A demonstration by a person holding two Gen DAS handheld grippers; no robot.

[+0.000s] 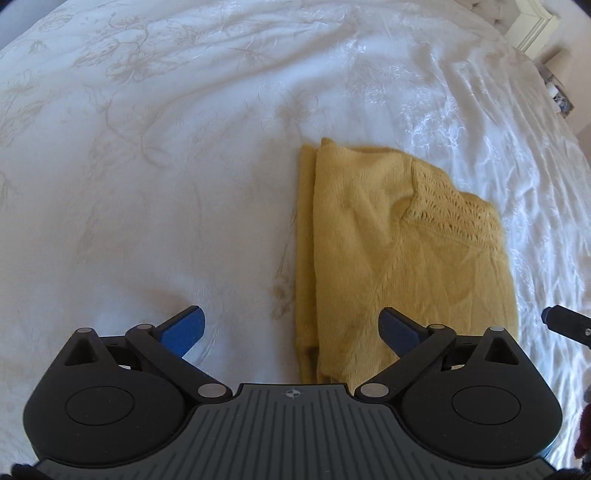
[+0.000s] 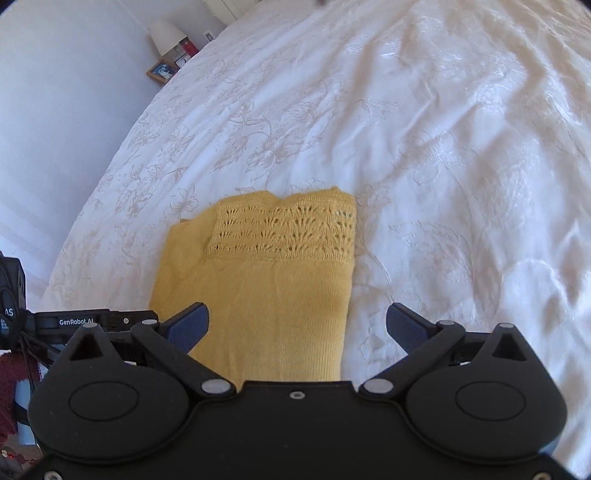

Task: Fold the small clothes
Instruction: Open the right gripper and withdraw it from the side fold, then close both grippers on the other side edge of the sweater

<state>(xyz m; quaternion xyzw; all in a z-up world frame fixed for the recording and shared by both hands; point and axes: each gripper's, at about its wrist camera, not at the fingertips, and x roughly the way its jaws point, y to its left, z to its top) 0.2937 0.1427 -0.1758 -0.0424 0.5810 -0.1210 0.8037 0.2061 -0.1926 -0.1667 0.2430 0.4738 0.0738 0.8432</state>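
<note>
White bedding with a pale floral pattern (image 1: 184, 166) covers the whole work surface, rumpled into soft ridges toward the right side of the left wrist view. Low in that view, the left gripper (image 1: 293, 330) hovers above the bed with its blue-padded fingers (image 1: 184, 328) spread wide and nothing between them; the left pad sits over bare bedding, the right pad over the near edge of a yellow knit garment (image 1: 388, 251). That garment lies flat on the bedding just right of centre, folded into a rough rectangle with a narrow doubled layer showing along its left edge and an openwork lace band at its far right corner. At the right border of the same view a dark piece of the other tool pokes in. In the right wrist view a pale wall fills the far left, with a lamp (image 2: 166, 35) and a small framed picture (image 2: 161, 71) beside the bed. Further right, the yellow knit garment (image 2: 266, 295) lies lace band away from the camera, and the right gripper (image 2: 297, 326) hangs over its near end, fingers (image 2: 190, 325) held wide apart and gripping nothing; its left pad is above the knit, its right pad above bedding (image 2: 443, 147).
</note>
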